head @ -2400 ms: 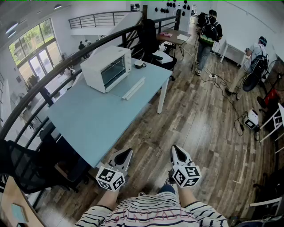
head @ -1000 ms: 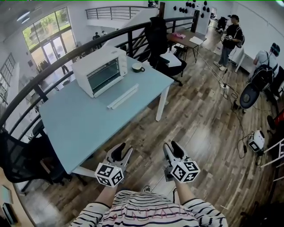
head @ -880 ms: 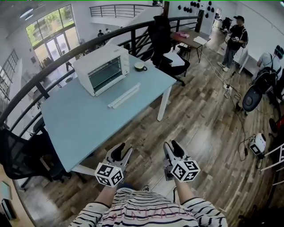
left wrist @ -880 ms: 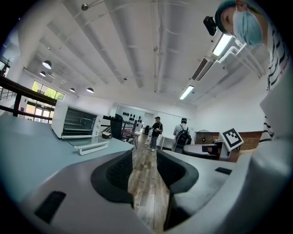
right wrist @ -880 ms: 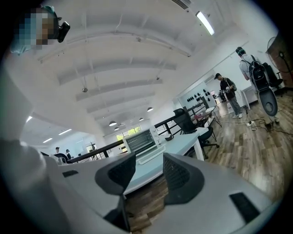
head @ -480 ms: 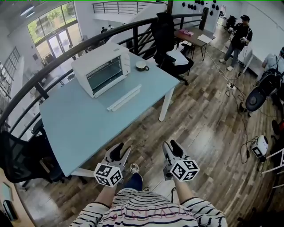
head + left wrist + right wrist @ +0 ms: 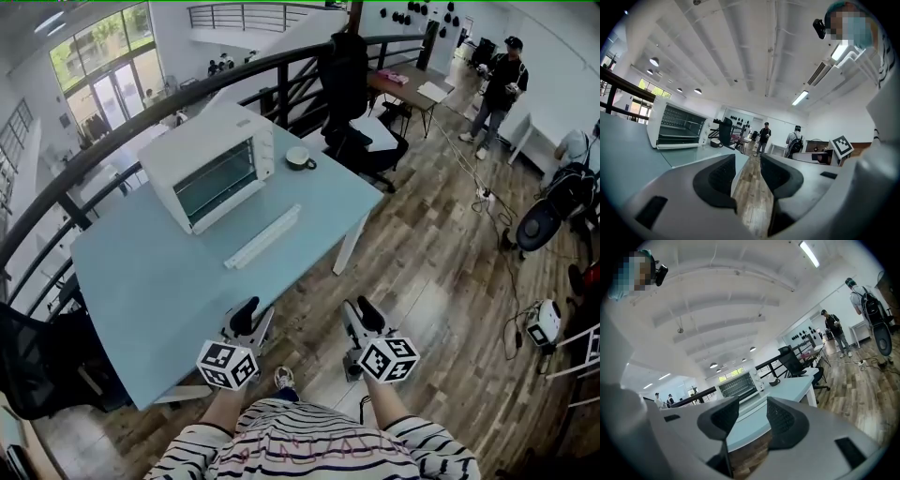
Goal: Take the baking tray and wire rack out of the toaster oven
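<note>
A: What is changing in the head view?

B: The person is closing in on the pale blue counter (image 7: 141, 272), and the white box-shaped toaster oven (image 7: 211, 164) is looming larger than a moment ago. The left gripper (image 7: 247, 311) and right gripper (image 7: 360, 311) are hanging just short of the counter's near edge, jaws apart and empty. So the task is only getting started: the oven's glass door is sitting shut, with nothing taken out yet.

A: Is anything standing in the way?

B: A long white strip (image 7: 264, 236) is lying on the counter in front of the door, between the grippers and the oven. A dark cup (image 7: 300, 157) is standing beside the oven.

A: And the left gripper view?

B: The jaws are standing parted with only floor between them. Thin bars of the metal wire rack (image 7: 682, 125) are showing through the glass; the baking tray cannot be told apart.

A: The right gripper view?

B: The jaws are likewise gaping on nothing, and the oven is sitting ahead, well apart.
</note>
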A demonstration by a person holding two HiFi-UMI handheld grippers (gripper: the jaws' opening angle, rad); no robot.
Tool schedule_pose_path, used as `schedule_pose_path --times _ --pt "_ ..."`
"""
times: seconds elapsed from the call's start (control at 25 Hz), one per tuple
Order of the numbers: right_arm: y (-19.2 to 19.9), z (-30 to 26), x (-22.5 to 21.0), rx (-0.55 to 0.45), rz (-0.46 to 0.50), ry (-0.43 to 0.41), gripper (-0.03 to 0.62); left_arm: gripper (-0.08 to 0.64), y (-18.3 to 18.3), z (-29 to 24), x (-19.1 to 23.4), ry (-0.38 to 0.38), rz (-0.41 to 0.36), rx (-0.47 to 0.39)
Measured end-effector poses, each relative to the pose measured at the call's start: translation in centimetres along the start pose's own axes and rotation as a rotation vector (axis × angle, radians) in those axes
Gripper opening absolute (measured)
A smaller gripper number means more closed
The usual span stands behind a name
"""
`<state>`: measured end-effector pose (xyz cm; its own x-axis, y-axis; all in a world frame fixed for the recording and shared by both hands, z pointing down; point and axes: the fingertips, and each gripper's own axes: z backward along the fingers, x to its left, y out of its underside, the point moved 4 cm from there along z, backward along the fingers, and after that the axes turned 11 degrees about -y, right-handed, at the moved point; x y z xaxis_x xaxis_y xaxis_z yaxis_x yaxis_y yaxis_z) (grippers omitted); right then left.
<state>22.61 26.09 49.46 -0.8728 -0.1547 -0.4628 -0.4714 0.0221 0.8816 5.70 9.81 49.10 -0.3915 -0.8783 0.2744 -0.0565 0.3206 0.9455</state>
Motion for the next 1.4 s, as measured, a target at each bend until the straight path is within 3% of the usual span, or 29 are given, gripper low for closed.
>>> schedule_pose_path --times 0.4,0.68,1.4 --pt "-1.9 -12.2 1.0 0.01 -0.012 -0.095 0.178 0.144 -4.0 -3.0 8.7 -0.08 0.024 -0.048" --pt "-2.3 -19.1 2.6 0.063 -0.038 -0.148 0.178 0.144 -5.8 -2.8 14.4 -0.179 0.067 -0.036" --pt "-2.0 -37.3 -5.4 0.253 -0.13 -0.294 0.178 0.144 -4.4 -11.9 23.4 -0.463 0.254 -0.049"
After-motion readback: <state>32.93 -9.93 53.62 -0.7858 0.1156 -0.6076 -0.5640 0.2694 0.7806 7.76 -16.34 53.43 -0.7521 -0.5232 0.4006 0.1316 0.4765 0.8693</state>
